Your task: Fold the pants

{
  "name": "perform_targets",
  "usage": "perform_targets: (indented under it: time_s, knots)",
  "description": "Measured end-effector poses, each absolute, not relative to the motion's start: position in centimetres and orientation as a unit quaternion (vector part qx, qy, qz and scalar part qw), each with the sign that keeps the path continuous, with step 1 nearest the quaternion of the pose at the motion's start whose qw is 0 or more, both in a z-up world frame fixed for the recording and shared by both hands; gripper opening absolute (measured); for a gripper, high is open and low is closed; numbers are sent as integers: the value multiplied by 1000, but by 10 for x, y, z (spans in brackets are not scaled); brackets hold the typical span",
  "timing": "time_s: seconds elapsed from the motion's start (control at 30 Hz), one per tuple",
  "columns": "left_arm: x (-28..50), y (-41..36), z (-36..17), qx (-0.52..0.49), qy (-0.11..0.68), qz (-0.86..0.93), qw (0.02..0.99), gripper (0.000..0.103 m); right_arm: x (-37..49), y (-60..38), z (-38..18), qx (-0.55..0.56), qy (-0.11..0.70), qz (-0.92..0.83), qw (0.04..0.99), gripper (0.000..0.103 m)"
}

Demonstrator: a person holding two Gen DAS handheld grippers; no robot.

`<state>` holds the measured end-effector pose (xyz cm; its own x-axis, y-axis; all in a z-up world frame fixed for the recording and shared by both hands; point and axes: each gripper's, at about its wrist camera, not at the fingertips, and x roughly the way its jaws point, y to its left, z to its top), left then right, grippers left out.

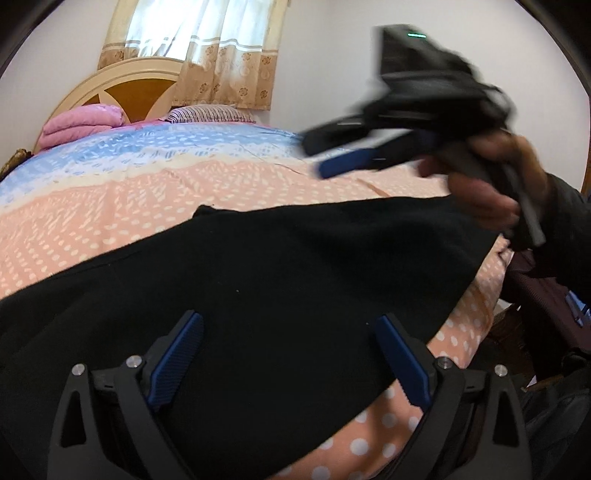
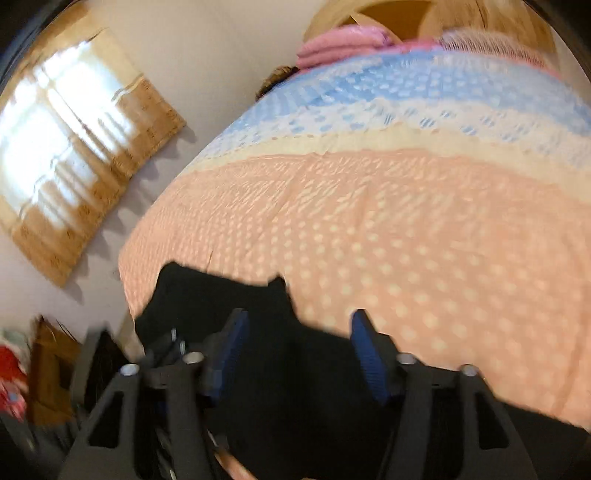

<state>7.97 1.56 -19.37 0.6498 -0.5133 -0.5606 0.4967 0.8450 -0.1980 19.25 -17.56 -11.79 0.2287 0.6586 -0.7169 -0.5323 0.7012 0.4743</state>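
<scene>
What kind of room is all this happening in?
A bedroom, almost certainly. There is a bed with a dotted pink and blue bedspread, a wooden headboard with a pillow against it, and a curtained window behind. Black pants lie on the bed.

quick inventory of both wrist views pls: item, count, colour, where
pants: 1, black, spread flat across the near part of the bed
bedspread: 1, peach with pale dots, blue and white bands farther up, covers the bed
folded blanket: 1, pink, at the head of the bed
pillow: 1, striped, beside the blanket
headboard: 1, cream and brown, arched, against the wall
curtain: 1, tan and white, over the window behind the headboard
left gripper: 1, black with blue pads, open above the pants, nothing between the pads
right gripper: 1, black with blue pads, open, blurred, above the pants edge
hand: 1, holds the right gripper's handle
</scene>
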Motion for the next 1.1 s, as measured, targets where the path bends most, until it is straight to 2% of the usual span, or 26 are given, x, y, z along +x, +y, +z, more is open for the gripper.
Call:
perform_targets:
  time_s: [0.17, 0.23, 0.27, 0.3, 0.43, 0.47, 0.53, 0.67, 0.77, 0.9, 1.1]
  knots:
    - [77, 19, -193, -12, 307, -286, 908, 97, 225, -131, -144, 96, 544, 379, 742, 50]
    - [76, 18, -193, -9, 302, -285, 910, 97, 230, -121, -159, 105, 566, 376, 726, 33]
    - [75, 17, -193, -6, 301, -284, 910, 97, 231, -116, -165, 107, 576, 375, 718, 18]
    - [74, 17, -193, -2, 300, -283, 911, 97, 231, -114, -168, 107, 580, 375, 715, 9]
    - [73, 16, -193, 0, 298, -283, 912, 97, 220, -113, -152, 104, 538, 383, 744, 5]
    - [75, 16, -193, -2, 297, -283, 912, 97, 215, -112, -140, 98, 516, 387, 758, 1]
    - [76, 16, -193, -2, 297, -283, 912, 98, 215, -109, -131, 82, 495, 376, 779, 1]
    - [73, 12, -195, 6, 295, -274, 915, 99, 229, -103, -152, 63, 518, 350, 778, 1]
    - [65, 18, -183, 16, 288, -262, 921, 99, 222, -111, -149, 62, 504, 369, 779, 2]
    - [55, 55, -166, 22, 260, -218, 940, 99, 213, -129, -128, 59, 471, 369, 799, 3]
    - [48, 132, -174, -25, 277, -131, 952, 99, 165, -145, -104, 46, 444, 417, 792, 3]
